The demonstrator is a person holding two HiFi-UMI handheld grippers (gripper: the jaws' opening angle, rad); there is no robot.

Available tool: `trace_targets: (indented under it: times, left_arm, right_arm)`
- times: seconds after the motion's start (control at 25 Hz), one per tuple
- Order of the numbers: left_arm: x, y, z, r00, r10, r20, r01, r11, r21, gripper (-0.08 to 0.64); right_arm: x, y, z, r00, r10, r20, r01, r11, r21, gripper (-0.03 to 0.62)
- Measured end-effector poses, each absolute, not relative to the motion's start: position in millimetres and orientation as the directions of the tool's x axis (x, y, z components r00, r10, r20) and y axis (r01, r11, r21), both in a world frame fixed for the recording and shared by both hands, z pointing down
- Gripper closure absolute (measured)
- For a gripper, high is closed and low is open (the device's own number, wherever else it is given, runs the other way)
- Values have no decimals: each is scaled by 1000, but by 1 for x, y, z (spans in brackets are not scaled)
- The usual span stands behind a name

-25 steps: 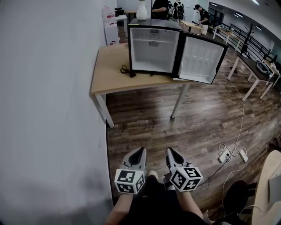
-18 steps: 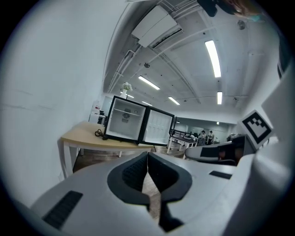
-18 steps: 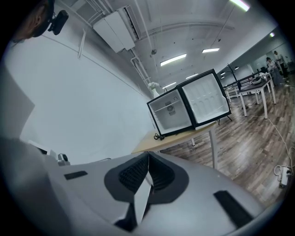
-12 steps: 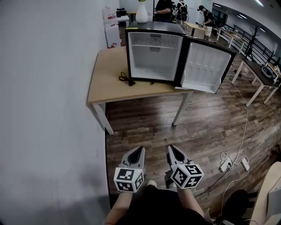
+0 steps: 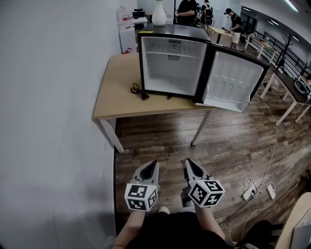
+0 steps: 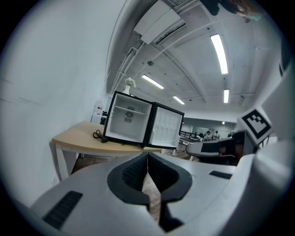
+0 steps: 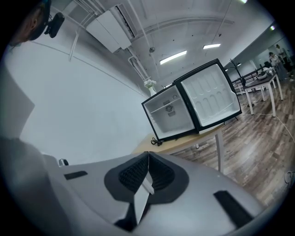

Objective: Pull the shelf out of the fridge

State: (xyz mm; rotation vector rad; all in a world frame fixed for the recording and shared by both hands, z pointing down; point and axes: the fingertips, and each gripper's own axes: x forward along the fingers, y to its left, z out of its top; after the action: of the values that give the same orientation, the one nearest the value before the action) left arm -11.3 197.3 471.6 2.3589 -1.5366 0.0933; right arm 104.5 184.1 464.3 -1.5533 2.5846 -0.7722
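A small black fridge stands on a wooden table, its door swung open to the right. Inside, a thin shelf spans the upper part of the white cavity. The fridge also shows in the left gripper view and the right gripper view, far ahead. My left gripper and right gripper hang side by side low in the head view, over the floor and well short of the table. Both are shut with nothing between the jaws.
A white wall runs along the left. A black power cord lies on the table beside the fridge. A white vase stands behind the fridge. Cables and a power strip lie on the wooden floor at right. People stand far back.
Table and fridge have drawn closer and sit lower in the head view. Both grippers travelled forward together, still shut and side by side.
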Motion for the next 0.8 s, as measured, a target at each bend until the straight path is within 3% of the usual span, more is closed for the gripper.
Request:
trace_targets:
  times: [0.8]
  left_arm:
    - [-4, 197, 499, 403, -867, 293, -908, -340, 244, 554]
  right_arm:
    - [120, 186, 501, -495, -819, 291, -814, 319, -486, 600]
